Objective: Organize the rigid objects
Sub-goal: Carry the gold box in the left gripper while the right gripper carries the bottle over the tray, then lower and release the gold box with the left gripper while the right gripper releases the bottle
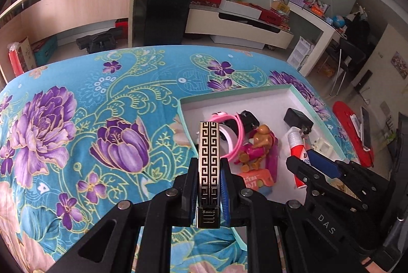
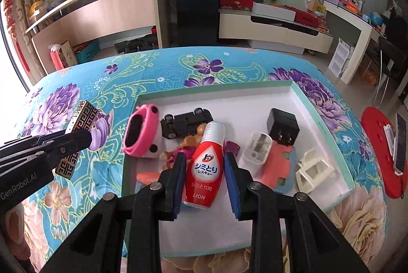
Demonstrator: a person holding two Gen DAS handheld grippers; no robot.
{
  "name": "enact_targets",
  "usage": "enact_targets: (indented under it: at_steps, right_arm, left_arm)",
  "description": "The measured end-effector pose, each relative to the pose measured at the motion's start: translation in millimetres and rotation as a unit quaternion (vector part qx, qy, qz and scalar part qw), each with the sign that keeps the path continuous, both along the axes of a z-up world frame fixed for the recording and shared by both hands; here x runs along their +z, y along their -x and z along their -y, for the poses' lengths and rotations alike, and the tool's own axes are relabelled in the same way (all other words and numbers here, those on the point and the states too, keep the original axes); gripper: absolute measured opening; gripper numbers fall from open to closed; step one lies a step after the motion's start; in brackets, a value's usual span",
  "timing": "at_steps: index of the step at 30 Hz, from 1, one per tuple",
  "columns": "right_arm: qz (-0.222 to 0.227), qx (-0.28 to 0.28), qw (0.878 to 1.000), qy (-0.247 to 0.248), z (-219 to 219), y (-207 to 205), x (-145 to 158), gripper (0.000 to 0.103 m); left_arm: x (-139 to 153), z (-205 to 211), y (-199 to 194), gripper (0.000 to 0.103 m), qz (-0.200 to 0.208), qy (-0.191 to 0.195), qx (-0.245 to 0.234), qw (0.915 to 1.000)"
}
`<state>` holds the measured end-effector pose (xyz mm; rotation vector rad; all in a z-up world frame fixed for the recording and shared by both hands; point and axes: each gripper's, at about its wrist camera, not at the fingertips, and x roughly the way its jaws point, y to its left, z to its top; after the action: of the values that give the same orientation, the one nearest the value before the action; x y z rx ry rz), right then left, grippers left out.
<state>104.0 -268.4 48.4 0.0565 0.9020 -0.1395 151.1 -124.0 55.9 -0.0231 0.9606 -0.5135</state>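
Most items already lie inside the white box (image 2: 293,94) on the floral surface (image 1: 76,120). Two remain outside it: the left gripper (image 1: 209,165) clamps a patterned bar (image 1: 209,145) beside the box, and the right gripper (image 2: 205,165) grips a red bottle (image 2: 205,163) above it.

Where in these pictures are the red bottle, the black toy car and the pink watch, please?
red bottle (image 2: 204,168): right wrist view, on its label.
black toy car (image 2: 187,122): right wrist view, on its underside.
pink watch (image 2: 139,131): right wrist view, on its dark face.
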Motion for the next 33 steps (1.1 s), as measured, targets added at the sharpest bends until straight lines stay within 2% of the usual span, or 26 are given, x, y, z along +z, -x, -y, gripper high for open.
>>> enact_targets:
  at_steps: [6, 12, 21, 26, 28, 29, 30, 31, 32, 33]
  right_arm:
    - [-0.020, -0.013, 1.000, -0.010, 18.5, 11.0, -13.5, 0.031]
    - [-0.027, -0.018, 0.999, -0.017, 26.7, 14.0, -21.2, 0.031]
    - [-0.035, -0.016, 0.999, -0.021, 30.2, 16.9, -26.2, 0.031]
    - [-0.040, -0.015, 0.999, -0.016, 30.0, 18.1, -29.4, 0.031]
    - [-0.043, -0.014, 0.999, -0.018, 30.2, 19.1, -30.3, 0.035]
    - [-0.043, -0.014, 0.999, -0.019, 30.0, 19.7, -30.5, 0.041]
    - [-0.043, -0.013, 0.999, -0.020, 30.0, 20.2, -30.7, 0.047]
    - [-0.044, -0.012, 0.999, -0.020, 29.4, 21.1, -30.9, 0.048]
    - [-0.044, -0.011, 0.999, -0.019, 28.3, 22.2, -30.7, 0.048]
    - [-0.042, -0.010, 0.999, -0.018, 27.3, 23.4, -30.4, 0.049]
  left_arm:
    - [-7.1, 38.1, 19.5, 0.017, -0.007, -0.017, -0.049, 0.9986]
    - [-22.6, 54.9, 20.9, 0.017, -0.026, -0.035, -0.068, 0.9968]
    - [-32.3, 54.0, 18.5, 0.017, -0.045, -0.041, -0.059, 0.9964]
    - [-26.1, 43.8, 21.3, 0.019, -0.041, -0.030, -0.043, 0.9978]
    - [-22.3, 39.1, 25.8, 0.020, -0.034, -0.025, -0.041, 0.9983]
    - [-20.6, 36.2, 28.5, 0.026, -0.032, -0.026, -0.038, 0.9984]
    - [-19.2, 32.6, 31.6, 0.040, -0.028, -0.029, -0.033, 0.9986]
    - [-18.5, 28.9, 34.3, 0.050, -0.025, -0.034, -0.026, 0.9988]
    - [-17.8, 24.3, 37.1, 0.068, -0.021, -0.037, -0.017, 0.9989]
    - [-16.9, 18.9, 39.7, 0.072, -0.017, -0.039, -0.008, 0.9990]
